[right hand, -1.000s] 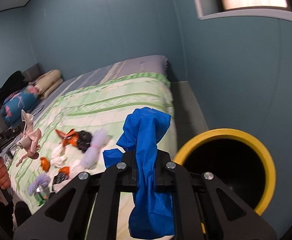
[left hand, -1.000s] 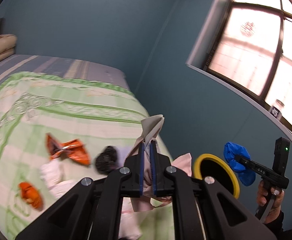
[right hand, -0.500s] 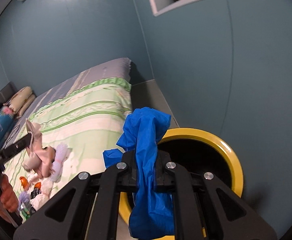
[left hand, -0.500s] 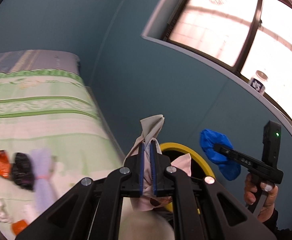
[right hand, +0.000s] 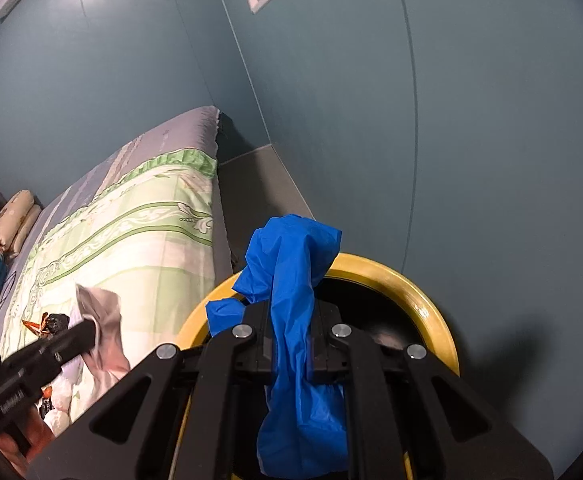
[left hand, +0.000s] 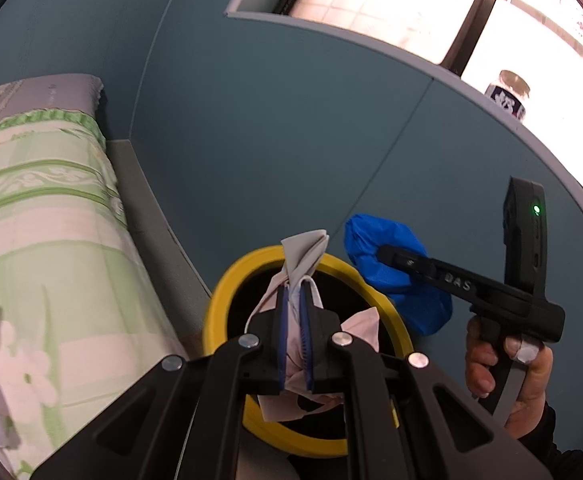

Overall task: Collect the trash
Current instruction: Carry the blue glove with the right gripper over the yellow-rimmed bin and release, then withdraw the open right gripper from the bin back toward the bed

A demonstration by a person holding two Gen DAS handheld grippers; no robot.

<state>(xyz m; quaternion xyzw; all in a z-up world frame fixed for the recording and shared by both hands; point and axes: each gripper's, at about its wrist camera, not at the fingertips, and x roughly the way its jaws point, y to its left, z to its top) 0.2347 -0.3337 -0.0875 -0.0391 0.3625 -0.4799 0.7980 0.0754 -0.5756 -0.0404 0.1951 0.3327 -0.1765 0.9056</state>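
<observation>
In the left wrist view the left claw [left hand: 294, 312] sits at lower centre of the frame, its blue pads clamped narrow on a crumpled pinkish-grey wrapper [left hand: 303, 256] whose folded tip sticks up past the fingertips. Directly behind and below it is the yellow-rimmed bin [left hand: 227, 292], its dark mouth open, so the wrapper hangs over the opening. To the right of centre the right claw [left hand: 383, 254] reaches in from a hand [left hand: 507, 372] at the lower right, closed on a blue plastic bag [left hand: 395, 280] that hangs just beside the bin's far right rim. The right wrist view shows the same blue bag pinched between that claw's fingers at centre frame (it drapes both above and below the pads), with the bin's yellow rim curving behind it. At the left of both views lies the bed [right hand: 131, 236] with its green floral cover; in the lower left of the right wrist view more trash [right hand: 49, 322], orange and black scraps, rests on the cover, partly hidden by the left claw. A bottle [left hand: 507, 94] stands on the window sill at the upper right of the left wrist view.
</observation>
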